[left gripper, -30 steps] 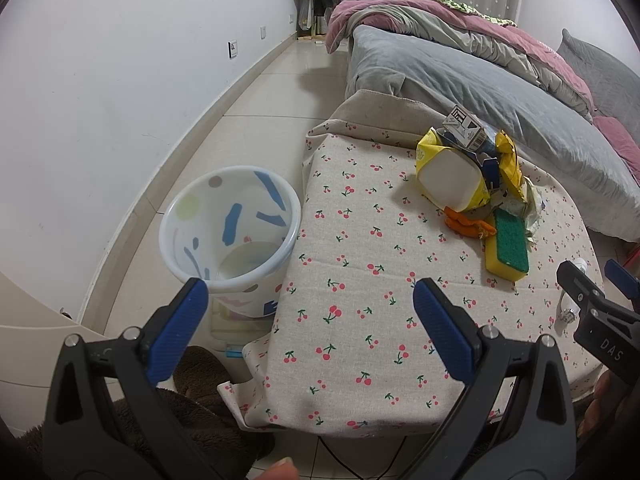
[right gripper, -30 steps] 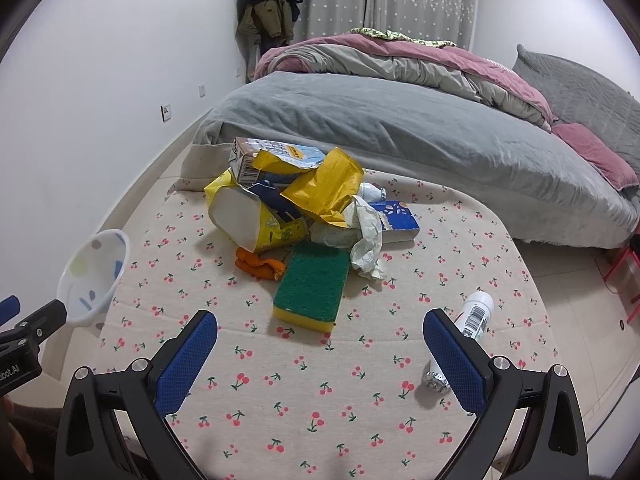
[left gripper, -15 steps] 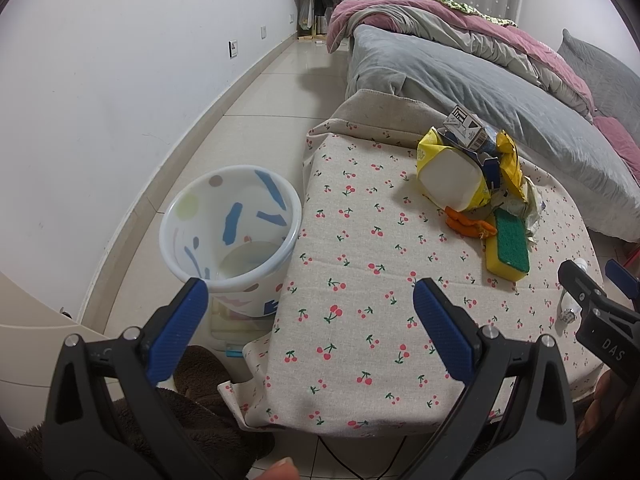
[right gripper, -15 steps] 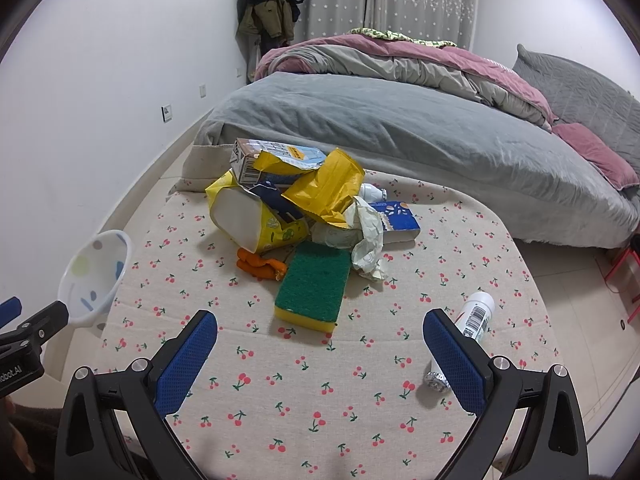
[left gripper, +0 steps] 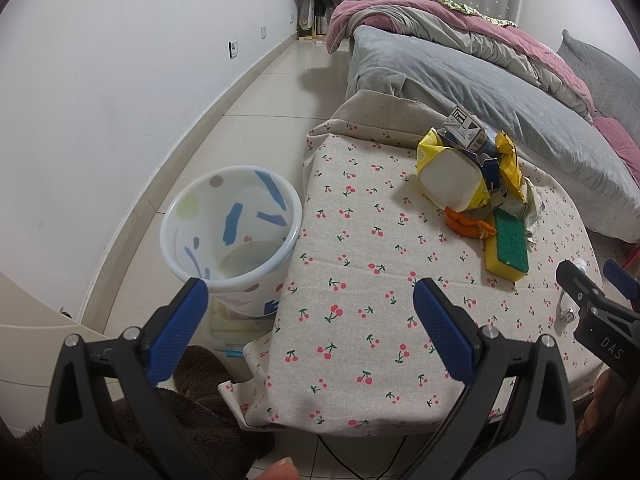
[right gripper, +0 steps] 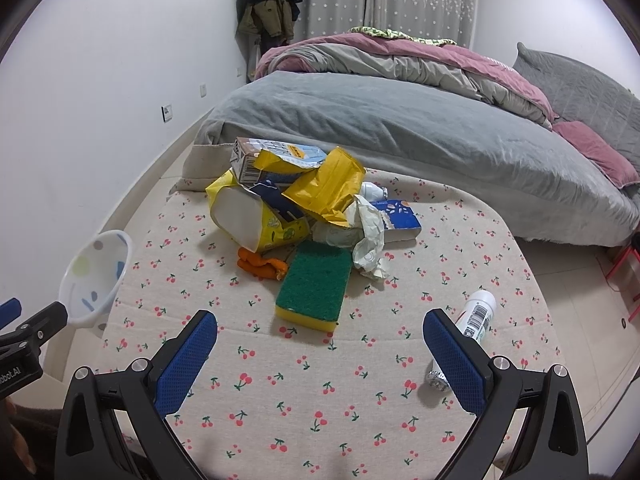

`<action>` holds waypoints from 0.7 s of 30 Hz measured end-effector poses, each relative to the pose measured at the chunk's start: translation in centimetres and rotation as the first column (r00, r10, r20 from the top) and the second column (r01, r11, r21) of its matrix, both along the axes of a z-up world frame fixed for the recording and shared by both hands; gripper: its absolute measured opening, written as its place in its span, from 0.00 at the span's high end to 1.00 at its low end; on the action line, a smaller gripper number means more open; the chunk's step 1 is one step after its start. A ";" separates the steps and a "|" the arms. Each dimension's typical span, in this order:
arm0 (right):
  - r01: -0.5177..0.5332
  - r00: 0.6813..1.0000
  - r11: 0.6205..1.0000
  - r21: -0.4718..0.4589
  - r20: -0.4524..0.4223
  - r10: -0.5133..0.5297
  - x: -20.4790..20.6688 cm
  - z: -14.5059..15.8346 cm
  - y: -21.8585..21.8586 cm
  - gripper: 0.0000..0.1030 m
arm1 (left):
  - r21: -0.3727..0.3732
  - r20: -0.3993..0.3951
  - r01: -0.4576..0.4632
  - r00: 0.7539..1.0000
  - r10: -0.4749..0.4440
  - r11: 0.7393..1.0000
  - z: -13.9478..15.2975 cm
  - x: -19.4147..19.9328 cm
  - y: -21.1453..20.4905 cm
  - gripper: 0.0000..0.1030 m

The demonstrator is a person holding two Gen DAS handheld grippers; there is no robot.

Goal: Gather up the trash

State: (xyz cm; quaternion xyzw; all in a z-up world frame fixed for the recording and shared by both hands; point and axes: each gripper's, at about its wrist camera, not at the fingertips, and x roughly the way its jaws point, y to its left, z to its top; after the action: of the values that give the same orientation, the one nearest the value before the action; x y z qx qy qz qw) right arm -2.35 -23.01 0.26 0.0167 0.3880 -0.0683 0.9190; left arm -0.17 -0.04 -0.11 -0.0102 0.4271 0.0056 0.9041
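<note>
While both sets of jaws stand wide and hold nothing, the right gripper (right gripper: 320,336) hovers over the cherry-print tablecloth (right gripper: 320,396). Ahead of its jaws sits a green-and-yellow sponge (right gripper: 314,286); beyond that lies the trash pile (right gripper: 304,200), topped by a carton (right gripper: 276,158) showing a barcode. A white bottle (right gripper: 476,314) with a barcode label lies beside the right jaw. The left gripper (left gripper: 310,300) faces the patterned bin (left gripper: 232,236). "DAS" is readable on the other gripper's arm.
</note>
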 end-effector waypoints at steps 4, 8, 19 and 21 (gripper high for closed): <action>0.000 1.000 1.000 0.000 0.003 0.000 0.0 0.0 0.0 0.00 | -0.001 0.001 -0.001 1.000 0.001 1.000 0.1 0.0 0.0 0.01; -0.001 1.000 1.000 0.003 0.002 0.001 0.1 0.0 0.0 0.00 | -0.003 0.004 -0.004 1.000 0.004 1.000 0.2 -0.1 0.1 0.01; -0.002 1.000 1.000 0.005 -0.001 0.002 0.0 0.0 0.0 0.00 | -0.005 0.002 -0.015 1.000 0.015 1.000 0.1 -0.1 0.3 0.01; -0.001 1.000 1.000 0.008 -0.004 0.001 -0.1 -0.1 0.0 0.00 | -0.008 0.000 -0.016 1.000 0.016 1.000 0.1 0.0 0.3 0.01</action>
State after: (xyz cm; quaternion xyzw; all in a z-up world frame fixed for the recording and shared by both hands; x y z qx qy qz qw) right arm -2.48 -23.05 0.13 0.0198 0.3899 -0.0663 0.9183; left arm -0.22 0.26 -0.02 -0.0174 0.4271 0.0108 0.9040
